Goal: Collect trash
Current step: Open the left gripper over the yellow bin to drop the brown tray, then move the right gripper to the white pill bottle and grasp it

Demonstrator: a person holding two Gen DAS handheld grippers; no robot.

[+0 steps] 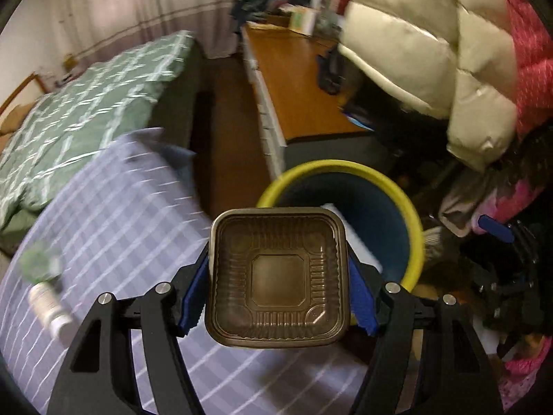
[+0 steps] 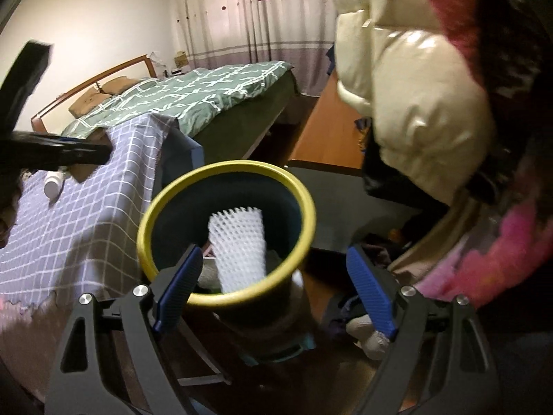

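Between the left gripper's (image 1: 278, 285) blue pads sits a tray (image 1: 276, 276), clamped: square, brown translucent plastic, ribbed walls, rounded corners, empty. Just beyond it, the yellow-rimmed bin (image 1: 413, 221) holds white foam netting (image 2: 240, 245). Right gripper (image 2: 273, 288) stands apart, empty, near the bin.

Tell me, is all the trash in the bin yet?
Not yet. Done: a white foam net already sits inside the yellow-rimmed bin, and the right gripper above it is open and empty. In hand: the left gripper clamps a brown plastic tray next to the bin. Left: a small white bottle lies on the checked tablecloth.
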